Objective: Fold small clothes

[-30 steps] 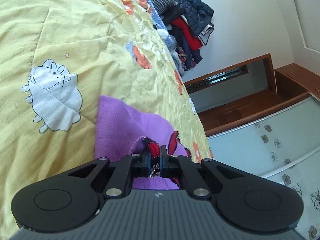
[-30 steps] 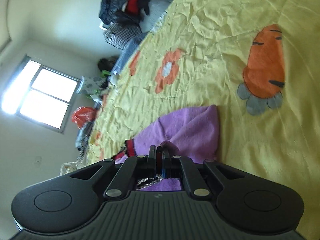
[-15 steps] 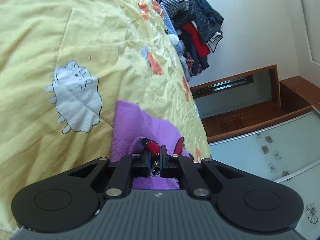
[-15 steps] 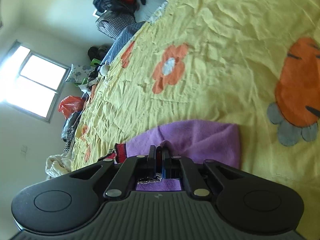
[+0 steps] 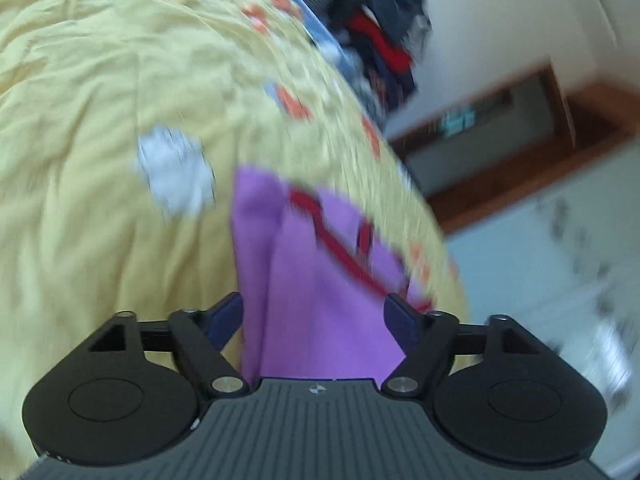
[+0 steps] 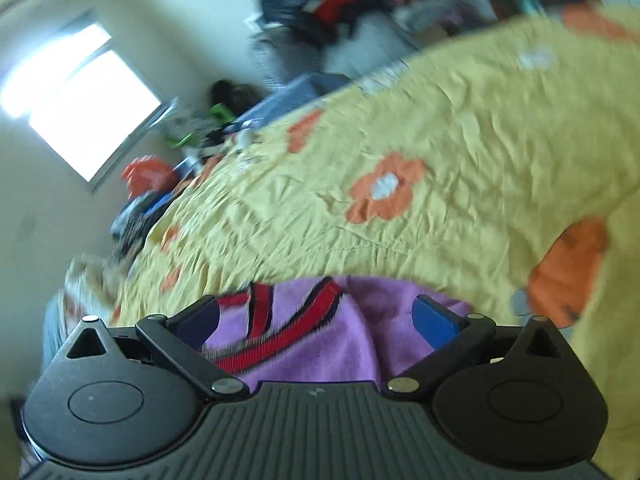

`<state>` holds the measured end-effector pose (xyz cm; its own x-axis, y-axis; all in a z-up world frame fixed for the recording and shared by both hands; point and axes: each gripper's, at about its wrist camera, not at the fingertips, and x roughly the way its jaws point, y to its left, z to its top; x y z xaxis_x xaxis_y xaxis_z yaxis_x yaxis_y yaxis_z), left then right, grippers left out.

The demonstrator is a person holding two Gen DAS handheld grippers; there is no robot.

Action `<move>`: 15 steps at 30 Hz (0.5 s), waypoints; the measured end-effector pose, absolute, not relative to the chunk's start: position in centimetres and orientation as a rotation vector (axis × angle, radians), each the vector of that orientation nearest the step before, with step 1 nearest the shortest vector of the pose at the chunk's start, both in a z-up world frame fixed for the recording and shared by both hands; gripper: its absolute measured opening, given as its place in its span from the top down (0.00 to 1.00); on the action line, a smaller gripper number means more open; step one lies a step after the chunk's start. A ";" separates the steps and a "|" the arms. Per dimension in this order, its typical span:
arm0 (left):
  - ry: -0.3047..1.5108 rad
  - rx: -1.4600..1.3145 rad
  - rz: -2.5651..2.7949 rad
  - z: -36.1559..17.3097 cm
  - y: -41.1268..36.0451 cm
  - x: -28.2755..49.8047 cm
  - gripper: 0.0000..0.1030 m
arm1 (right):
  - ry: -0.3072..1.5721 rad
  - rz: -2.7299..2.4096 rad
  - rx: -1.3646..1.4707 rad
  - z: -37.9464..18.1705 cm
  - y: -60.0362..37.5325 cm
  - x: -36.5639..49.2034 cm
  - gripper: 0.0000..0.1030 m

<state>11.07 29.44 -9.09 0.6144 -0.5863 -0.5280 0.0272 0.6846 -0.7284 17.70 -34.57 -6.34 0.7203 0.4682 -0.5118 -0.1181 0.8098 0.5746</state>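
Note:
A small purple garment [image 5: 316,280] with red and dark striped trim lies folded on the yellow bedspread [image 5: 100,120]. My left gripper [image 5: 318,318] hovers just above its near edge; its jaws are opening, spread wide, with the cloth below them and the pads off it. In the right wrist view the same purple garment [image 6: 352,340] lies under my right gripper [image 6: 320,320], whose jaws are also opening and stand far apart, pads not pressing the cloth. Both views are motion-blurred.
The bedspread [image 6: 460,128] carries orange flower and carrot prints and a white sheep print [image 5: 176,176]. A pile of dark and red clothes [image 5: 380,40] lies at the bed's far end. A bright window [image 6: 76,96], wooden furniture [image 5: 520,120] and a glass wardrobe door [image 5: 560,260] surround the bed.
Both grippers were shut on the purple garment's trim; now both stand wide with the cloth released. Both hands have lifted and rolled, and the garment lies flatter on the bed.

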 end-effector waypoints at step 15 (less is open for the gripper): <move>0.954 -0.567 -0.395 -10.5 27.5 4.9 0.95 | 0.630 0.366 0.539 -9.5 -37.4 2.5 0.00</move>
